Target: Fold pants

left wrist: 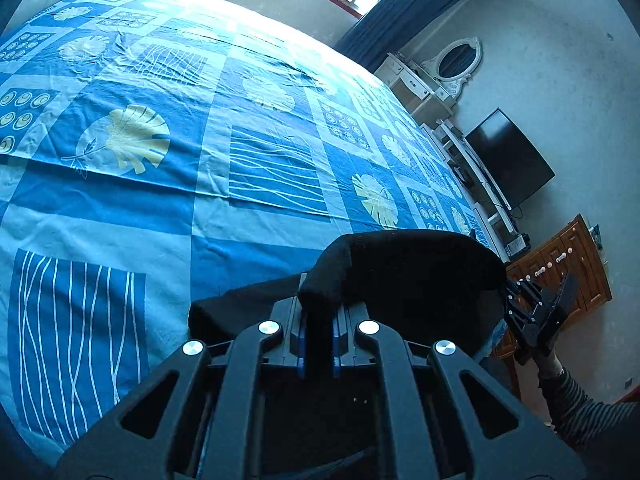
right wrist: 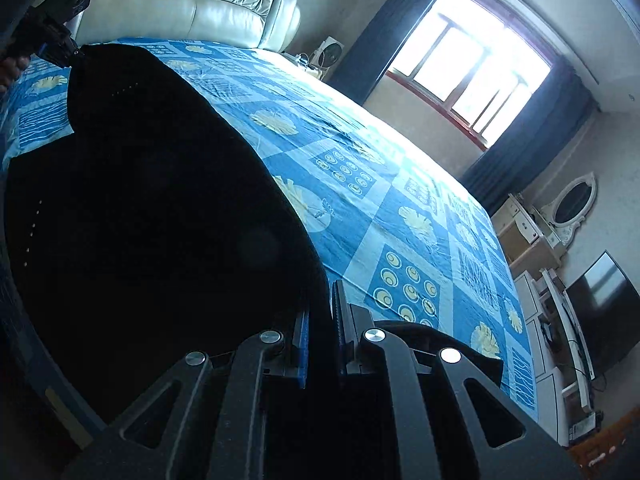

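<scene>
Left gripper point(left wrist: 319, 320) clamped on a bunched edge of the black pants point(left wrist: 400, 272); right gripper point(right wrist: 320, 320) clamped on another edge, pants point(right wrist: 152, 208) stretched between, lifted over the near side of the bed point(left wrist: 140, 200). Far and left: wide bare sheet. Right: bed edge, TV point(left wrist: 508, 160), cabinet point(left wrist: 568, 260) near.

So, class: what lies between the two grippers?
The black pants span the whole stretch, pinched by the left gripper and the right gripper; the right wrist view shows it best, above the blue bedsheet.
</scene>
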